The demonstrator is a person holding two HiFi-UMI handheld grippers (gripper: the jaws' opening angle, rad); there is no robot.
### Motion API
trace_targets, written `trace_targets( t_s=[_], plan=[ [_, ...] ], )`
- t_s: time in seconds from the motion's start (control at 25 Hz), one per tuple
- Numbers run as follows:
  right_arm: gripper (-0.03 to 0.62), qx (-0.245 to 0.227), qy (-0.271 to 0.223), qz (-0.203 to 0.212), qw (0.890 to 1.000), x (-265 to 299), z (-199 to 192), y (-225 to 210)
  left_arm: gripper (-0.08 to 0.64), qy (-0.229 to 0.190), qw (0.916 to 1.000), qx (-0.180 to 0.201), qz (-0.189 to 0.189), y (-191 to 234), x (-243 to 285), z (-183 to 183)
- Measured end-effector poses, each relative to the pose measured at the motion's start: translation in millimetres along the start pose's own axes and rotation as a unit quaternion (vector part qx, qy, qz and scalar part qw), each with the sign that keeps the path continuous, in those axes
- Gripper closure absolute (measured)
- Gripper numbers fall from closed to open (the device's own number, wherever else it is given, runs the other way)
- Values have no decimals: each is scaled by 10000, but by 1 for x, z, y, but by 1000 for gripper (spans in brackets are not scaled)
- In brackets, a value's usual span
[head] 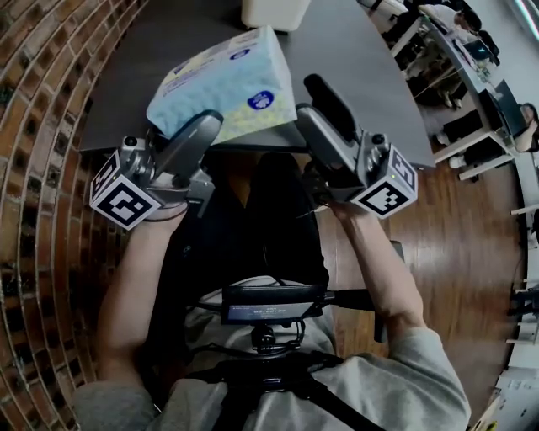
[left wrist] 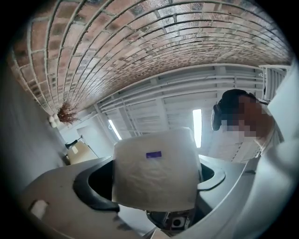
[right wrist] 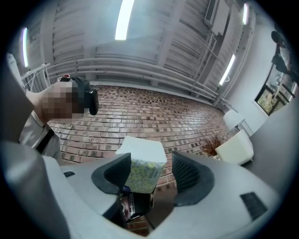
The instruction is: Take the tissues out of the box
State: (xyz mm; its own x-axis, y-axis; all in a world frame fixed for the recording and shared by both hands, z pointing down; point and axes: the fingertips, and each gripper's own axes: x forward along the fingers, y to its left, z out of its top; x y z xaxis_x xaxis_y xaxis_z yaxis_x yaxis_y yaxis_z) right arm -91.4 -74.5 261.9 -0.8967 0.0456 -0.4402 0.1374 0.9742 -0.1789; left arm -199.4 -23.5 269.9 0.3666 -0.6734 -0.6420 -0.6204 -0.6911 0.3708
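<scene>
A soft pack of tissues (head: 227,84), pale blue and yellow with blue labels, hangs tilted over the near edge of the dark table (head: 160,46). My left gripper (head: 209,125) is shut on the pack's lower end. In the left gripper view the pack (left wrist: 156,170) fills the gap between the jaws of that gripper (left wrist: 154,184). My right gripper (head: 313,101) stands open just right of the pack, not touching it. The right gripper view shows the pack (right wrist: 140,170) a little beyond the spread jaws of the right gripper (right wrist: 150,164). I see no tissue box for certain.
A white container (head: 276,13) stands at the table's far edge. A brick wall (head: 34,101) runs along the left. Wooden floor (head: 472,236) lies to the right, with desks and chairs (head: 472,76) beyond. A camera rig (head: 269,307) hangs at the person's chest.
</scene>
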Motion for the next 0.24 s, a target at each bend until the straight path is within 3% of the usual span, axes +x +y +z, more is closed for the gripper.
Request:
trace_targets(
  t_s=[0.24],
  plan=[
    [313, 363, 193, -204, 9989, -26, -34, 16, 67, 107, 9985, -463, 255, -9, -32, -27]
  ],
)
